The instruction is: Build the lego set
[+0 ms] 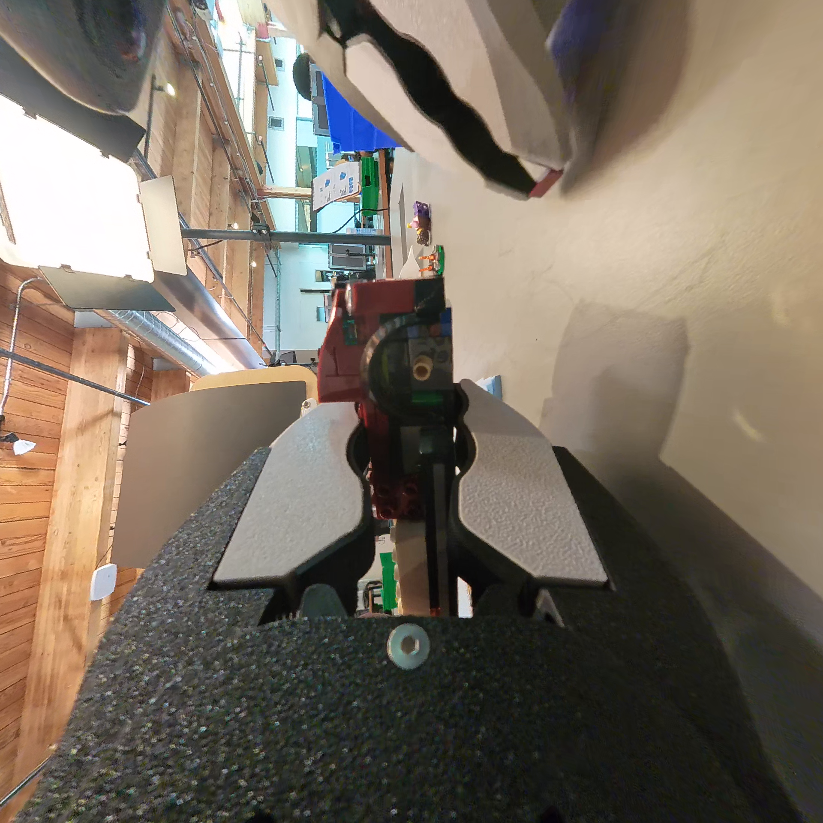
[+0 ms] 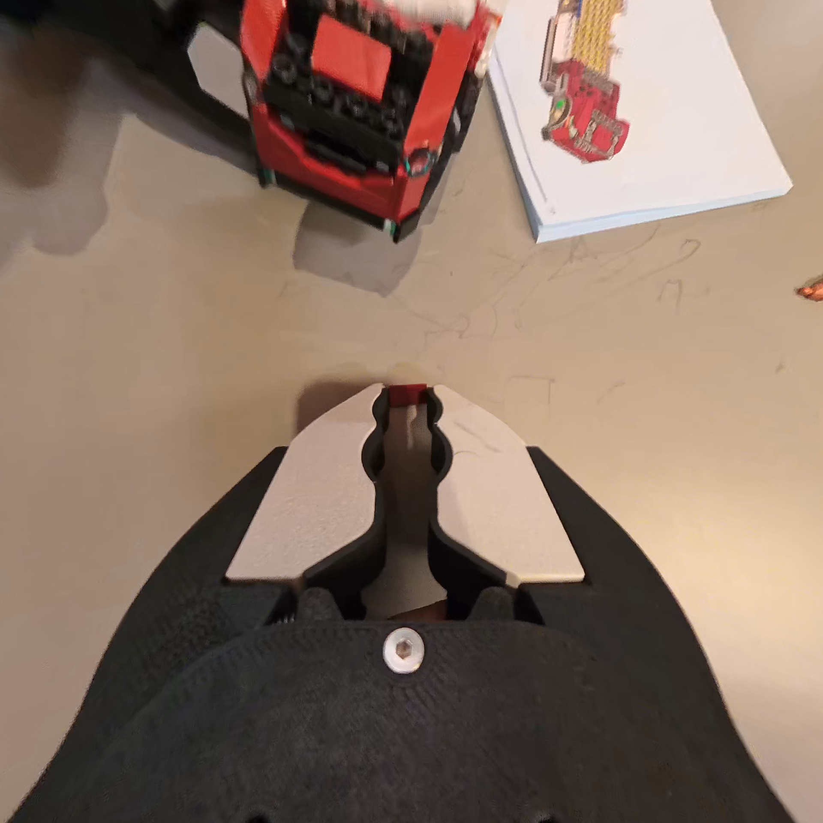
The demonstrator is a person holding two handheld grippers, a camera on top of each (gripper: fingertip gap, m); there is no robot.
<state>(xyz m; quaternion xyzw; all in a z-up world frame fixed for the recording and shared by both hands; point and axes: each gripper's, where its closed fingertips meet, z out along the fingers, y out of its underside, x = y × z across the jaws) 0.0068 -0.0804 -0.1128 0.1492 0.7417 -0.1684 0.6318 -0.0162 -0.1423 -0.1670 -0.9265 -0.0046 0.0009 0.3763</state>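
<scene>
The left gripper (image 1: 407,427) has its fingers (image 1: 311,458) clamped on a dark red and black brick-built vehicle (image 1: 387,352), lifted clear of the beige tabletop (image 1: 645,267); both pads press its sides, and the model juts out past the fingertips. The right gripper (image 2: 407,396) pinches a small dark red brick (image 2: 406,395) at the very tips of its fingers (image 2: 481,445), close over the tabletop. Far from those fingers, up and to the left, the vehicle shows again in the other gripper's hold. To its right an open instruction booklet (image 2: 623,133) lies flat. A small orange piece (image 2: 812,291) sits at the far right edge.
</scene>
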